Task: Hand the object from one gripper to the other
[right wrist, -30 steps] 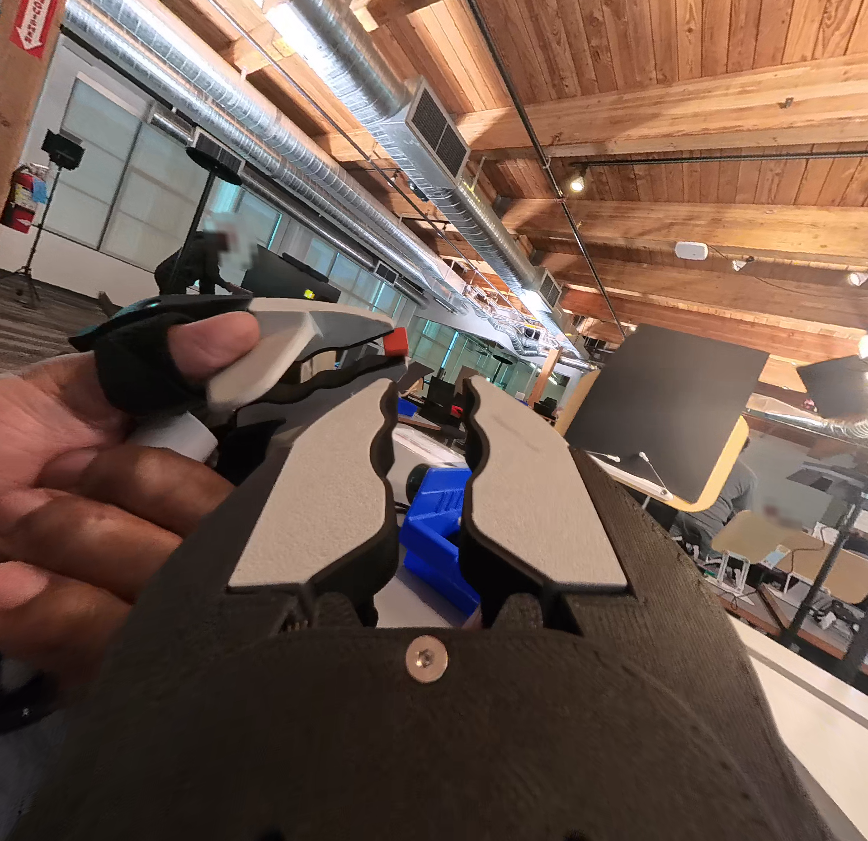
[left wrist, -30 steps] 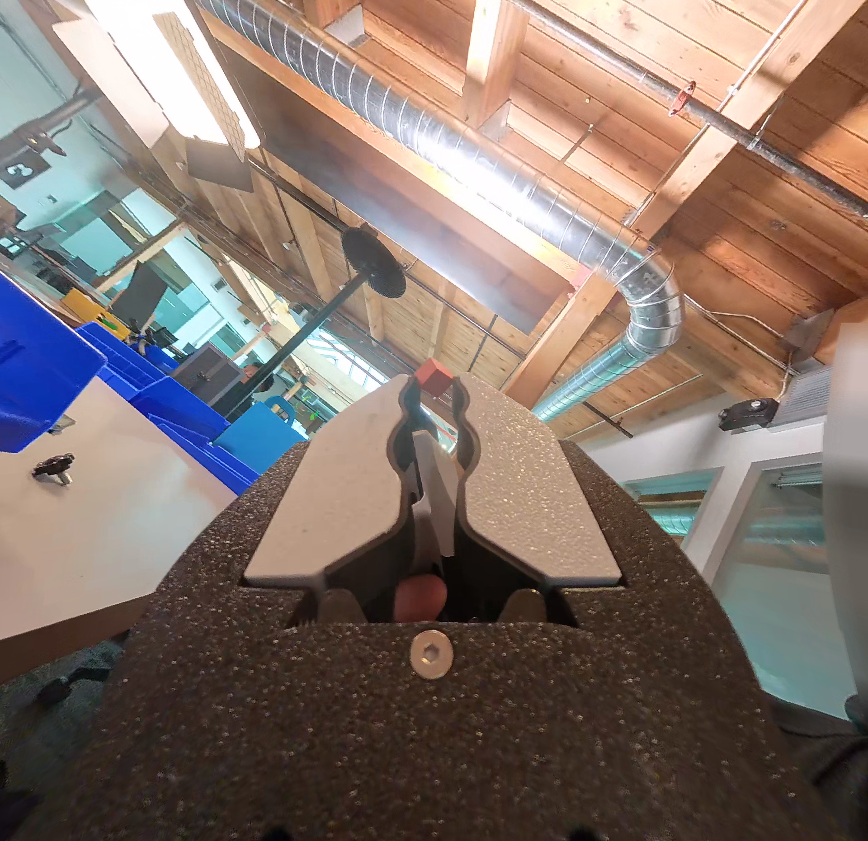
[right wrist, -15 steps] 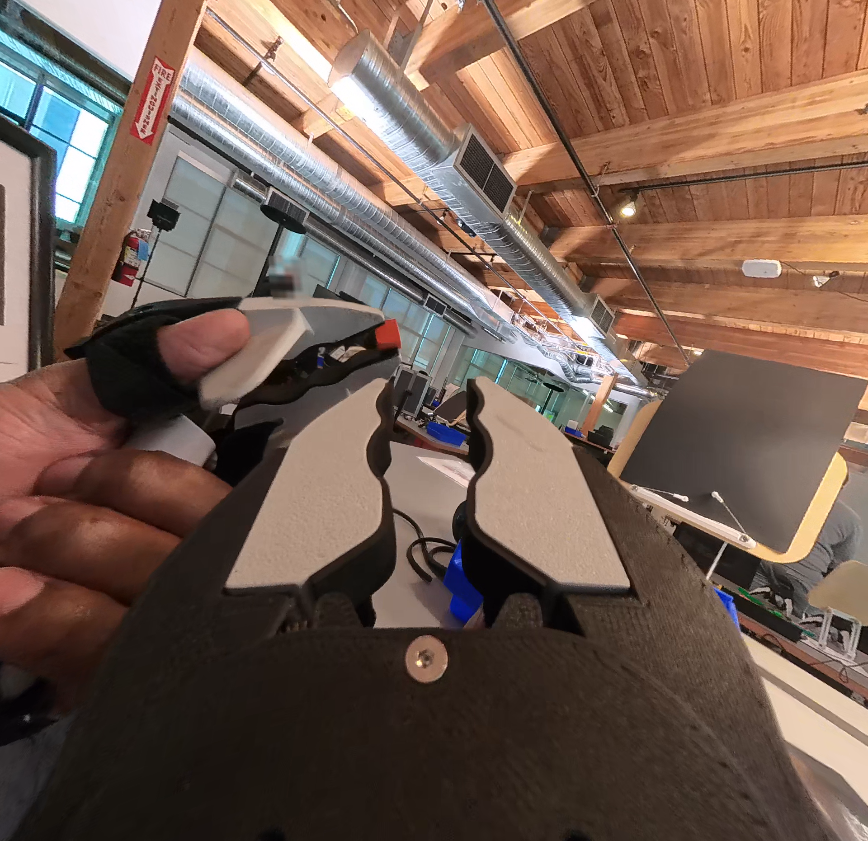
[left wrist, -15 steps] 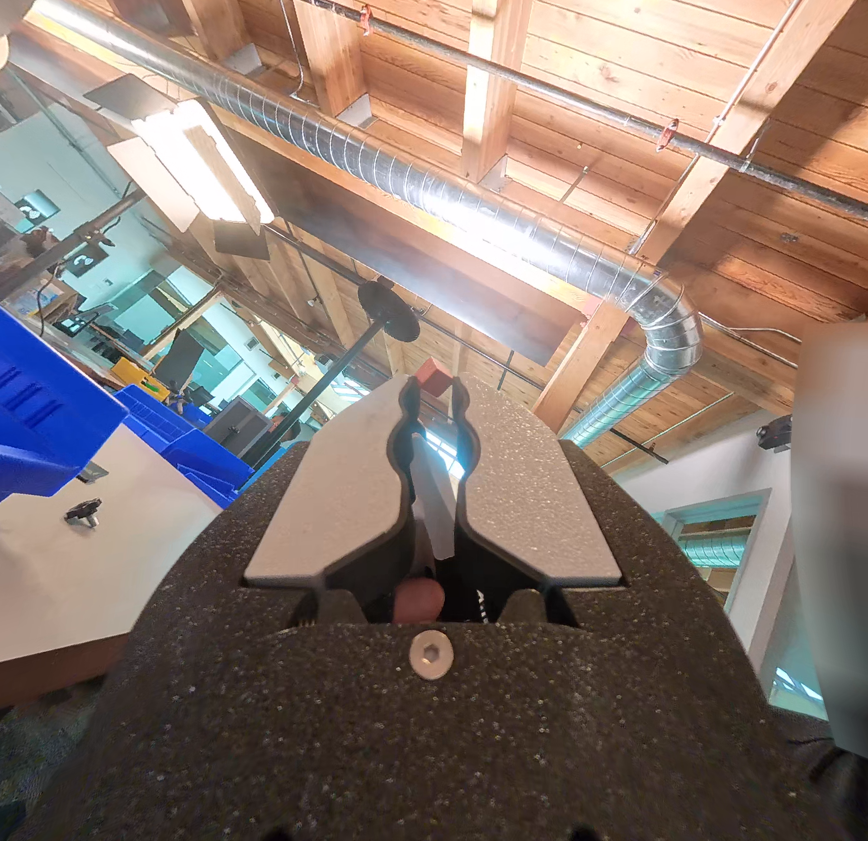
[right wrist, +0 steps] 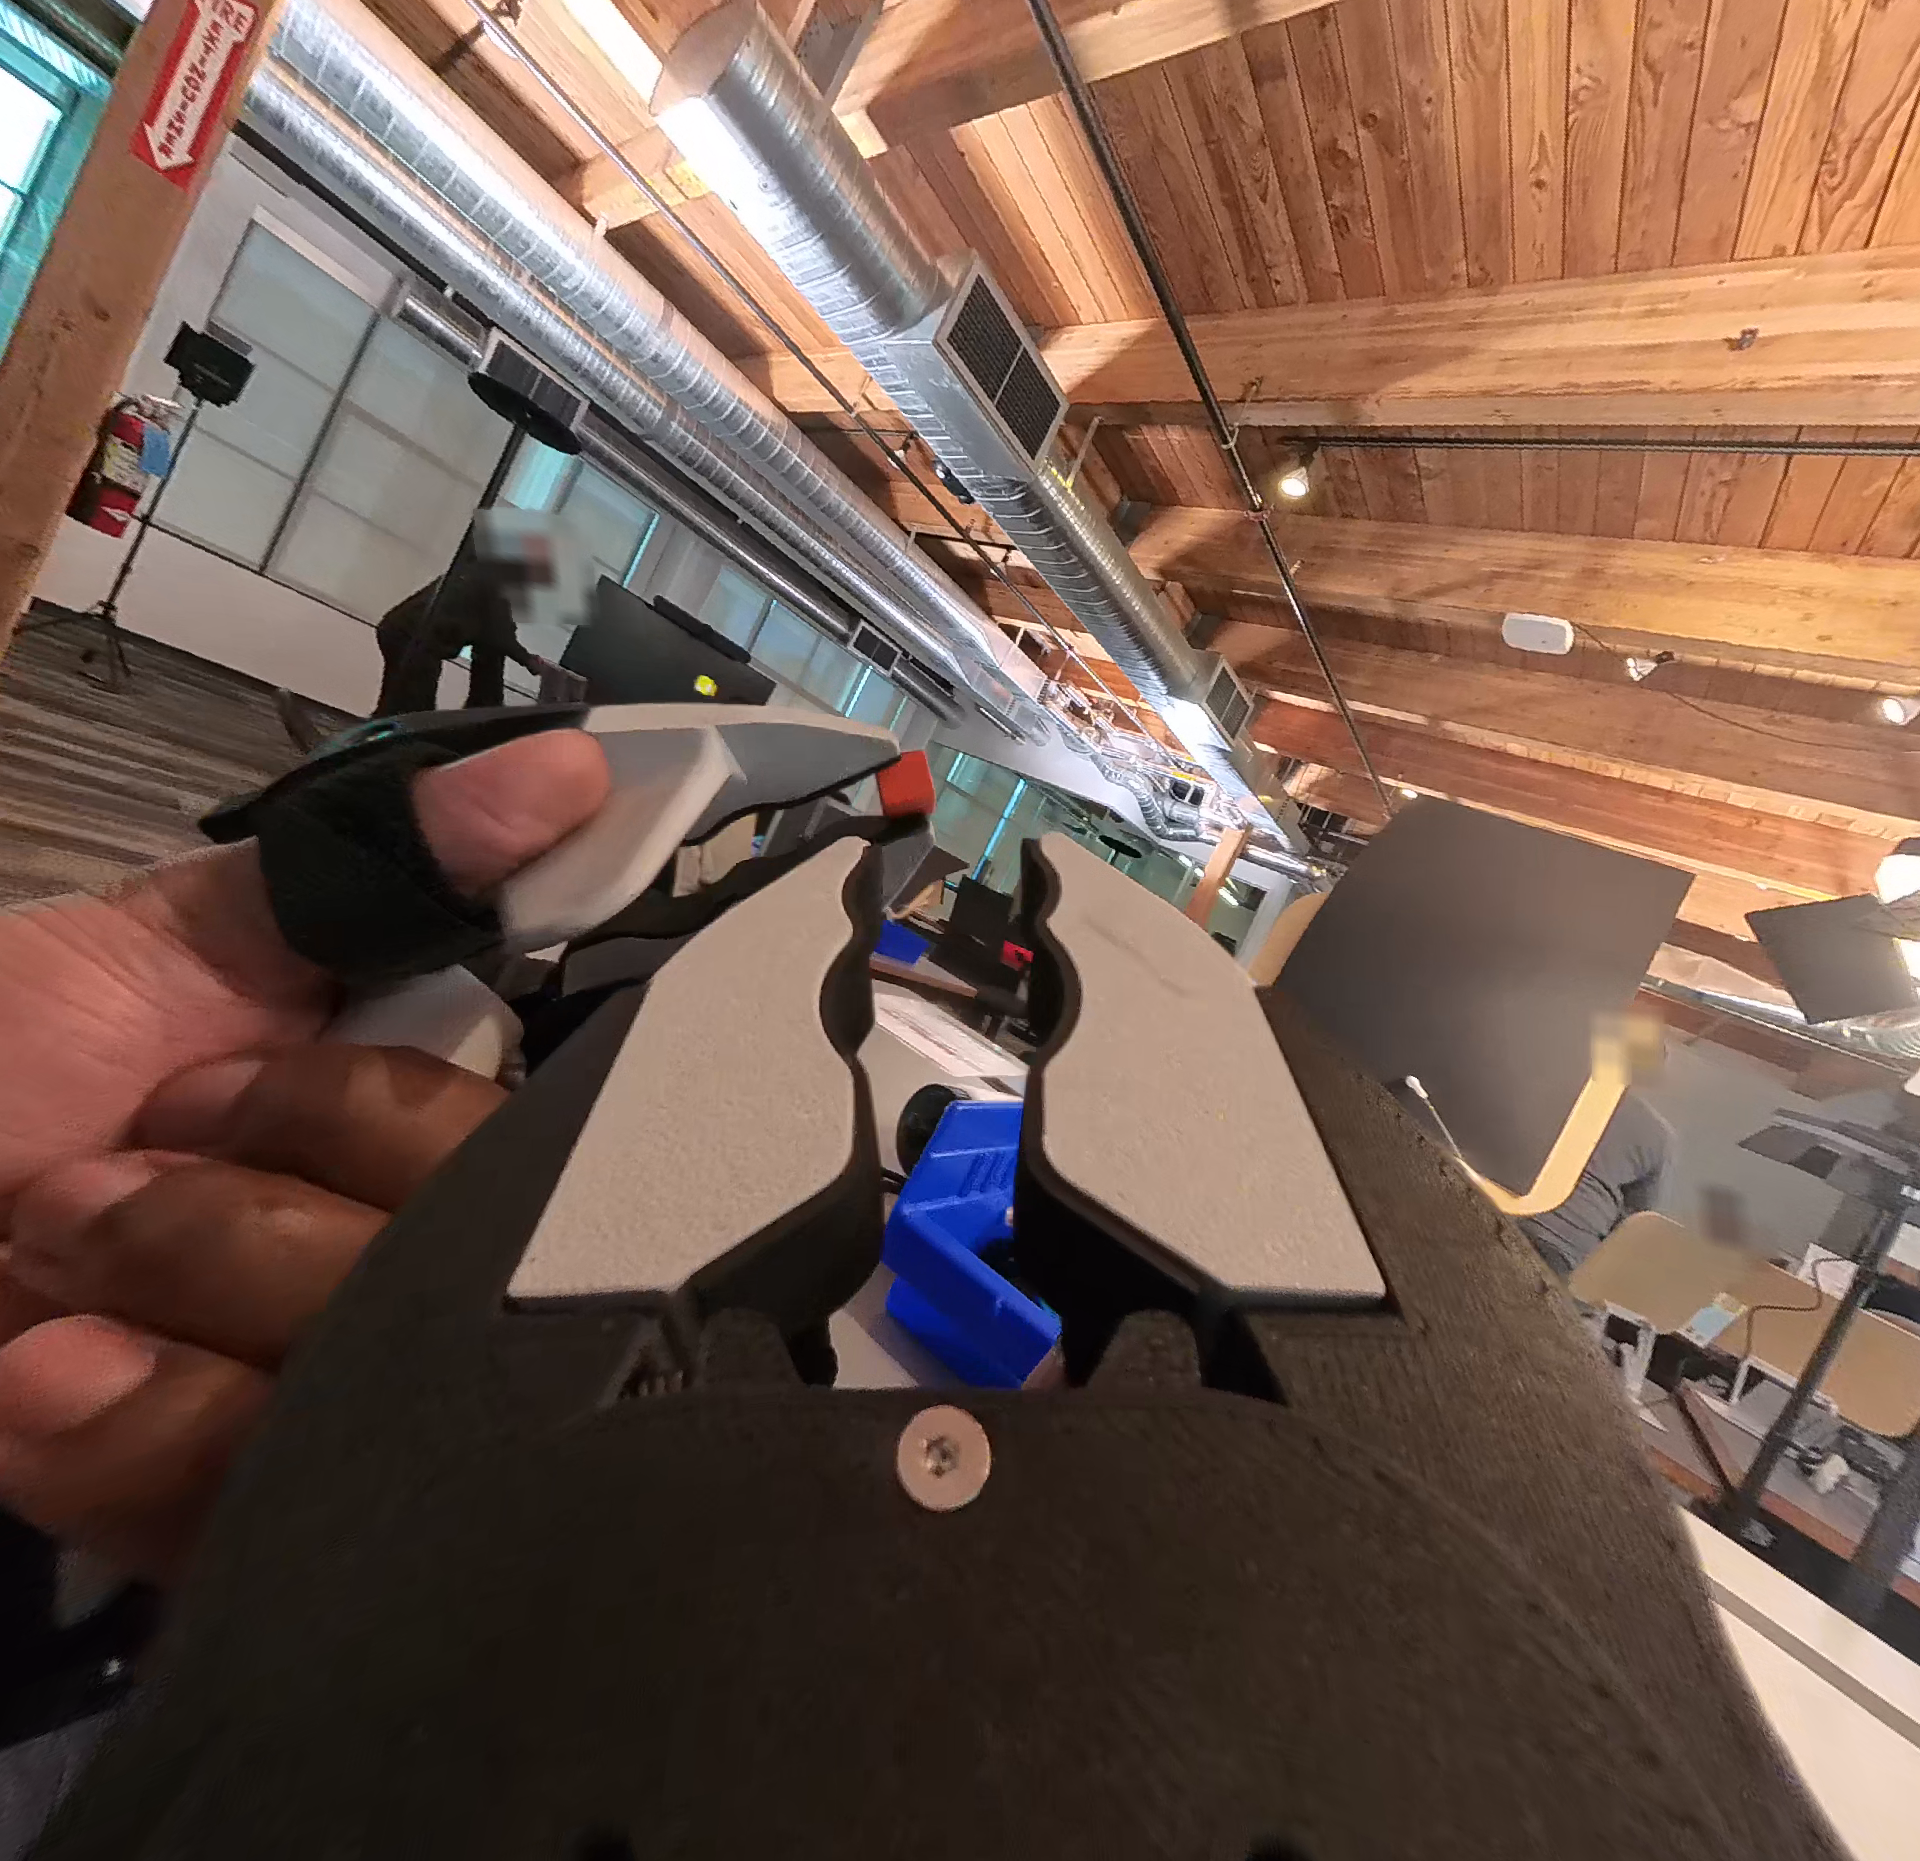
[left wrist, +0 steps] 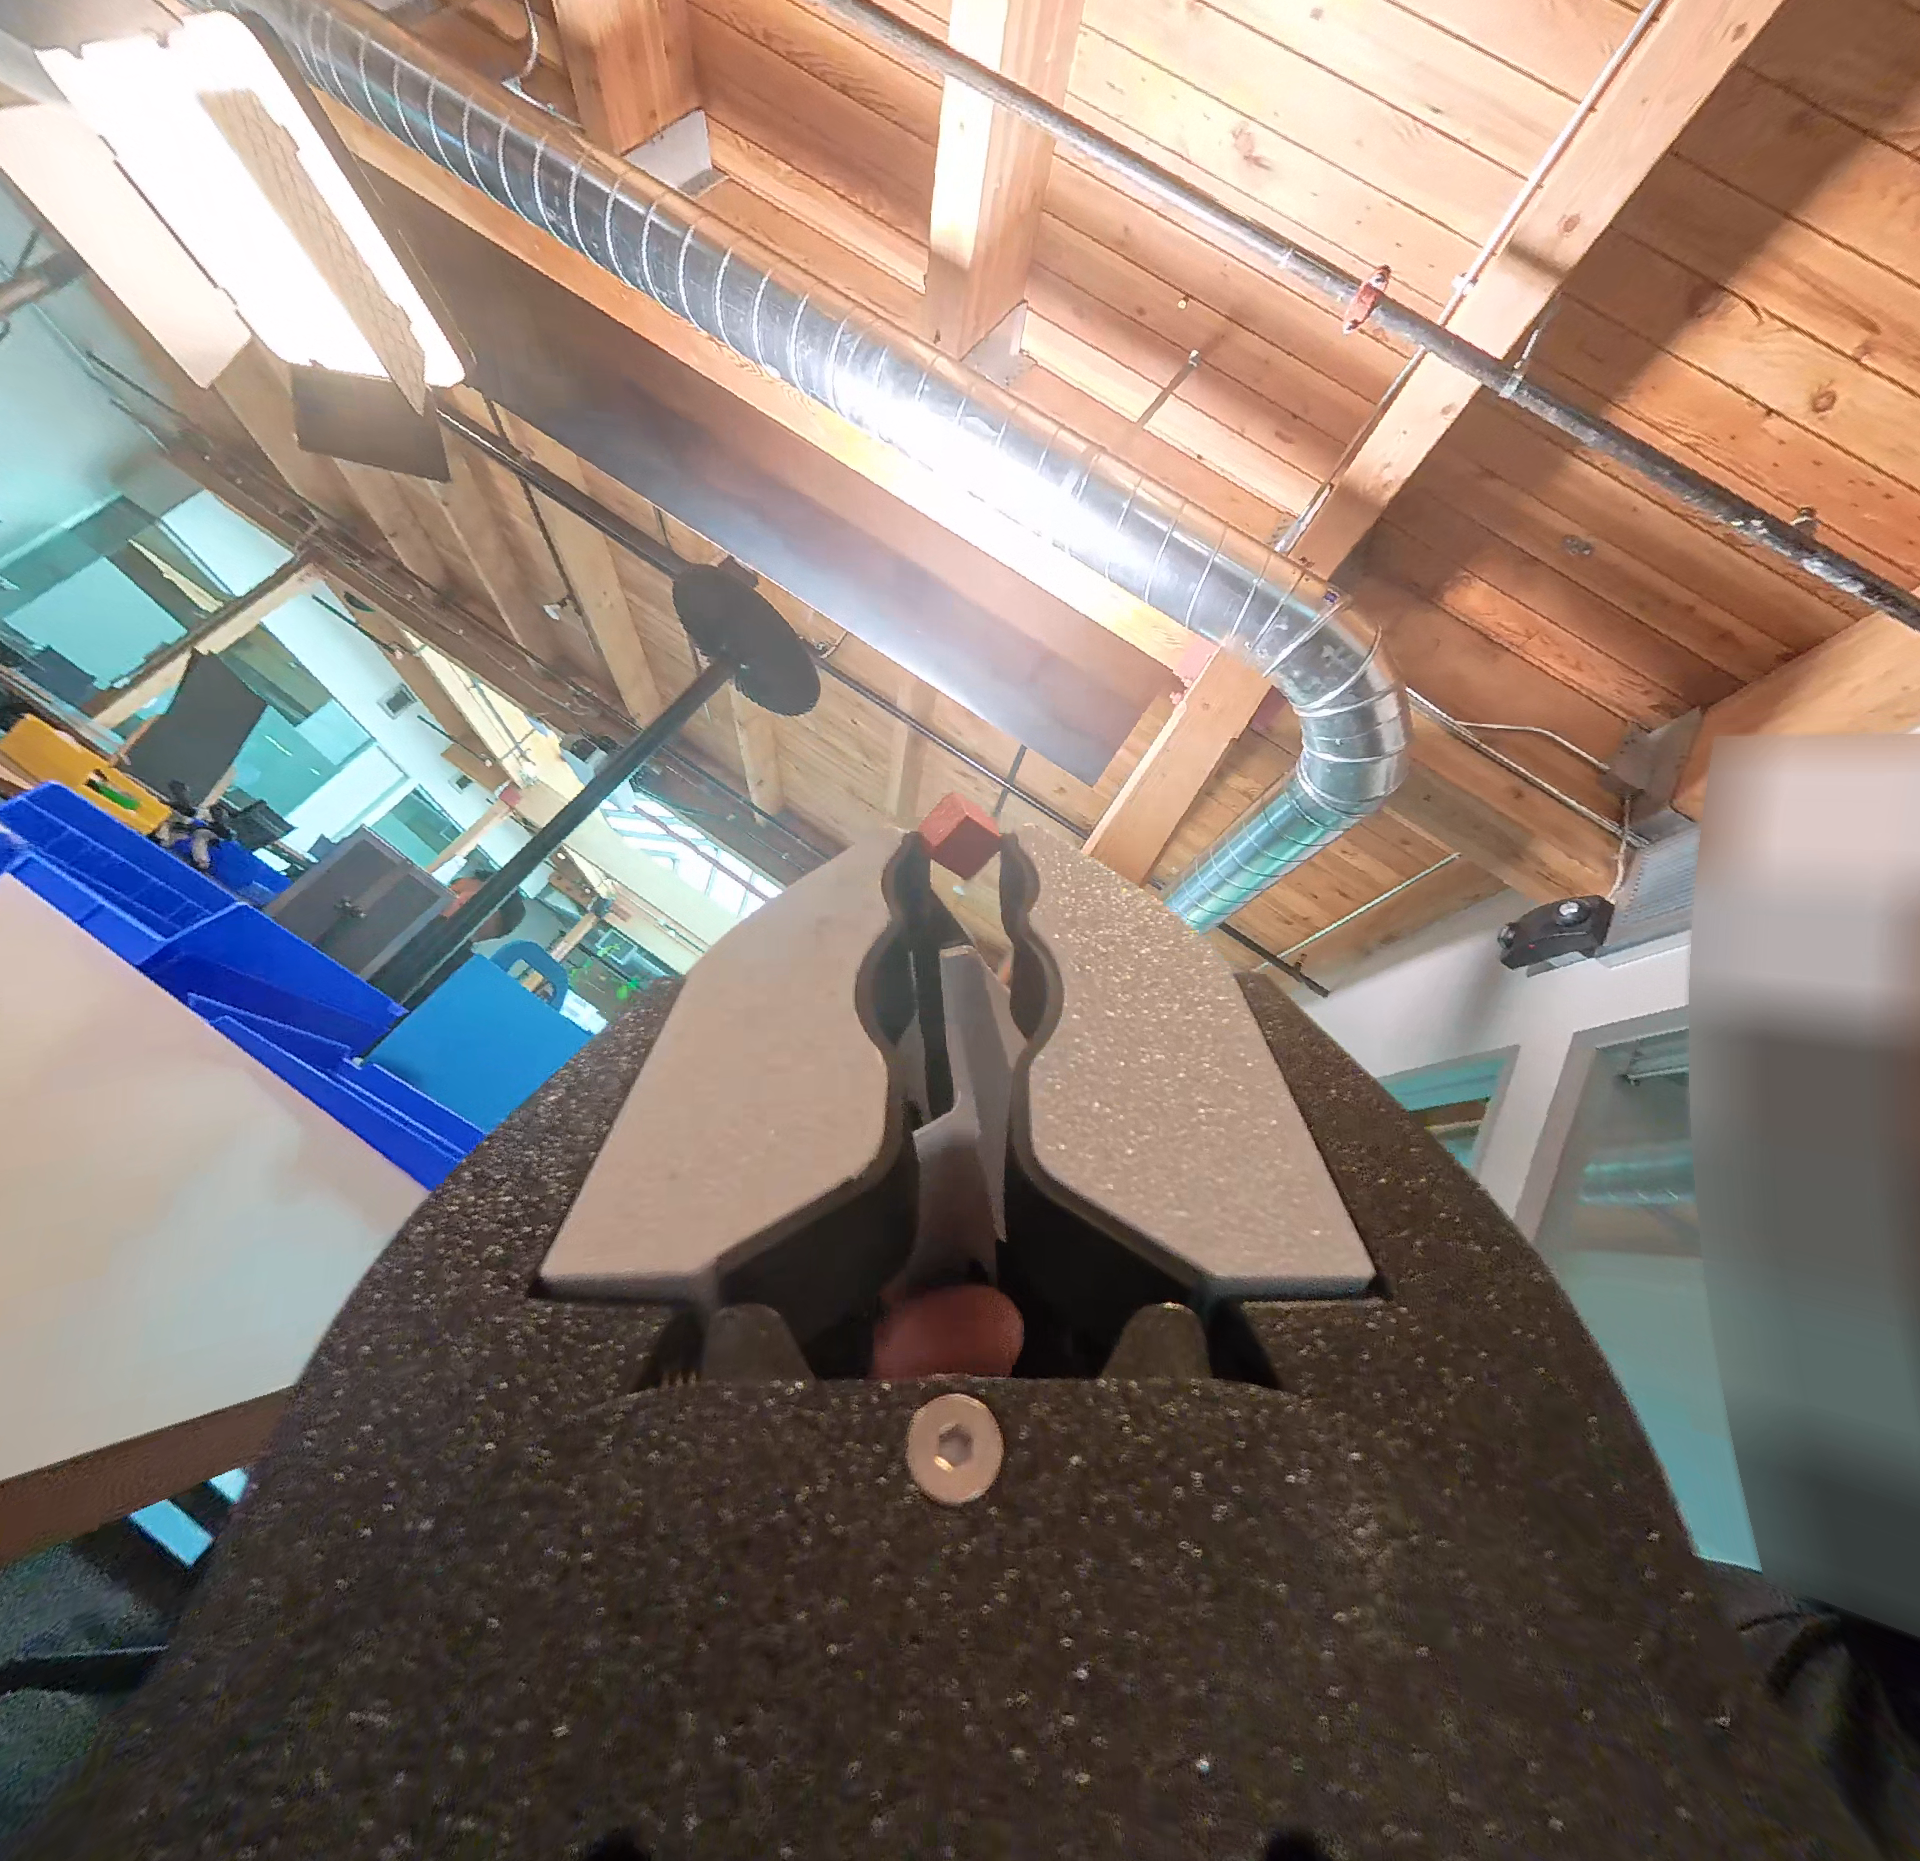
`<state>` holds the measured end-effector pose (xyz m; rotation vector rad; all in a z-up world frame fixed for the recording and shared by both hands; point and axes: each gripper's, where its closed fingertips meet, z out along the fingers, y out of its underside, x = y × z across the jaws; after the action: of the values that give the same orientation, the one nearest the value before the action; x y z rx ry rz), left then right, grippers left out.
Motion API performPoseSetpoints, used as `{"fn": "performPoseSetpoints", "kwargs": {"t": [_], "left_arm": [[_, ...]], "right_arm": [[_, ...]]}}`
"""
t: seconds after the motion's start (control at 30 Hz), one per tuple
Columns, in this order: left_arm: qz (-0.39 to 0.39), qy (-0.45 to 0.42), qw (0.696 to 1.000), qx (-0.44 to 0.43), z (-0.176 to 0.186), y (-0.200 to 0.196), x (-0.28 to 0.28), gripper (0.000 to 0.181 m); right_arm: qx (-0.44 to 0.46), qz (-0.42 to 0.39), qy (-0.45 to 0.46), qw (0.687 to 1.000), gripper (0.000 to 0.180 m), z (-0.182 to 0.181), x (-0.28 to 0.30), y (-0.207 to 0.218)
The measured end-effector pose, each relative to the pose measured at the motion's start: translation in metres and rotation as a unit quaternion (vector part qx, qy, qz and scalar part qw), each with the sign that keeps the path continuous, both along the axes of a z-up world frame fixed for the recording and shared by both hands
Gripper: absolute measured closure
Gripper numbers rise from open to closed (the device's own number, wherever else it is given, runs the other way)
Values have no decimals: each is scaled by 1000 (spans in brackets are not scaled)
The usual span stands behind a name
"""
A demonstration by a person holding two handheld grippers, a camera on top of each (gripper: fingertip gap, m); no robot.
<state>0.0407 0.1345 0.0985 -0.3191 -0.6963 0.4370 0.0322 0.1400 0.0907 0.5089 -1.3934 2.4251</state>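
Observation:
A small red cube (left wrist: pixel 959 835) is pinched at the tips of my left gripper (left wrist: pixel 958 857), which points up toward the wooden ceiling. In the right wrist view the same left gripper (right wrist: pixel 902 803) comes in from the left, held by a hand (right wrist: pixel 187 1063), with the red cube (right wrist: pixel 906 783) at its tip. My right gripper (right wrist: pixel 943 855) is open and empty; the cube sits just above and left of its left fingertip, outside the gap.
A white table (left wrist: pixel 125 1188) and blue bins (left wrist: pixel 239 970) lie at the left of the left wrist view. A blue bin (right wrist: pixel 966 1250) shows through my right gripper's gap. A person (right wrist: pixel 457 637) bends over far off; a black board (right wrist: pixel 1475 1001) stands at the right. Only a small space, under 4 cm, lies between the two pairs of fingers.
Both views have swung across the ceiling. The left gripper with the cube has dropped closer to my right gripper's left fingertip. The left stays shut on the cube; the right stays open.

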Motion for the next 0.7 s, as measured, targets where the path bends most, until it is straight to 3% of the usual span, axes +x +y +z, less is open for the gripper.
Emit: {"fn": "performPoseSetpoints", "kwargs": {"t": [0.7], "left_arm": [[-177,19,984,14,-3,46,-46,167]], "right_arm": [[7,-153,48,987,161,2,-34,37]]}}
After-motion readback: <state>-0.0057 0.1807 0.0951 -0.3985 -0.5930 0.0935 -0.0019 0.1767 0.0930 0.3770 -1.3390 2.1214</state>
